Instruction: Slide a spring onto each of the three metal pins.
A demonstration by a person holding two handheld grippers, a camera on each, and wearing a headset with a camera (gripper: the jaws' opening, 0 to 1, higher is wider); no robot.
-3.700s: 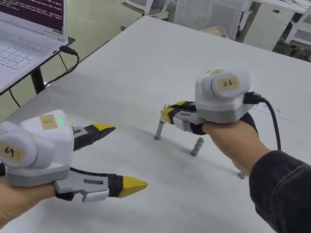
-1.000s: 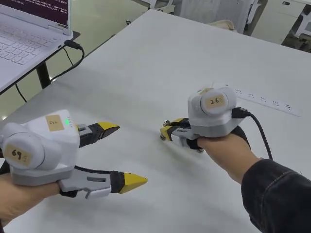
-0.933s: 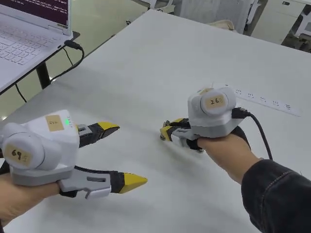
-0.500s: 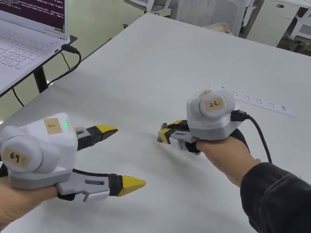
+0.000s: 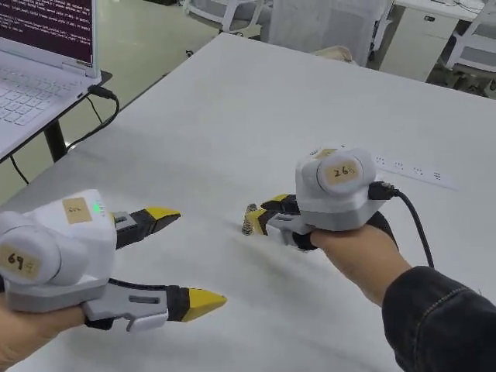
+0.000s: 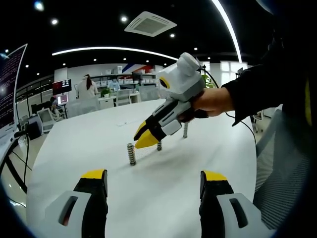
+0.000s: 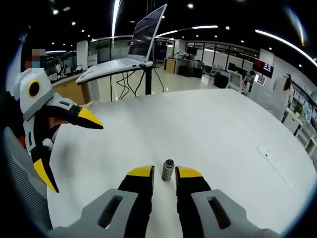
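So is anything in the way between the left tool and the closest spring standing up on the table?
Nothing visible is. From the left tool there is just bare table up to the closest spring. The right tool is at that same spring, its yellow tips close beside it.

Bare white table [image 5: 256,101] lies open from 10 to 1 o'clock in the head view. At 2 o'clock from the wide-jawed left gripper [image 5: 194,256], the right gripper [image 5: 262,215] and three upright pins [image 6: 131,153] stand in the way, a power strip [image 5: 407,169] beyond.
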